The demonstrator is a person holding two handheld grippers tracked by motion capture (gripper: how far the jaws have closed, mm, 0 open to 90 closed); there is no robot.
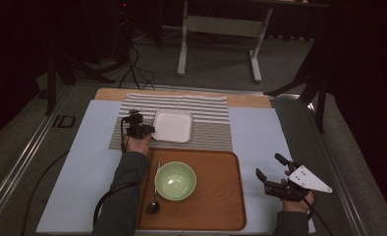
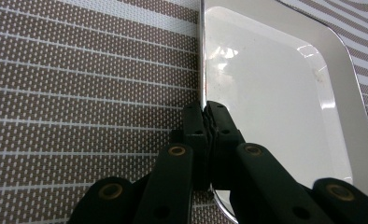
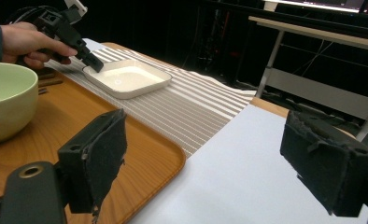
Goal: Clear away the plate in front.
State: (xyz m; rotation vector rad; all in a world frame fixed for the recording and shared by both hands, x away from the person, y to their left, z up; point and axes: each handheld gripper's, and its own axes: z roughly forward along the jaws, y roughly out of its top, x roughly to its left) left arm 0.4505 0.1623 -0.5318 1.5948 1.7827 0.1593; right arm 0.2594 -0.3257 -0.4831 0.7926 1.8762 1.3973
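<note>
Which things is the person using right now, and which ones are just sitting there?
In use:
- white dish, its rim pinched
- left gripper, shut on that rim
- striped mat, under the dish

Just sitting there:
- green bowl
- spoon
- wooden tray, holding bowl and spoon
- right gripper, open over the table, holding nothing

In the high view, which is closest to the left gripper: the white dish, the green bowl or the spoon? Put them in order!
1. White dish: the left gripper pinches its left rim, on the striped mat.
2. Green bowl: on the tray, nearer the person.
3. Spoon: left of the bowl; its handle reaches closer, so nearly a tie.
</note>
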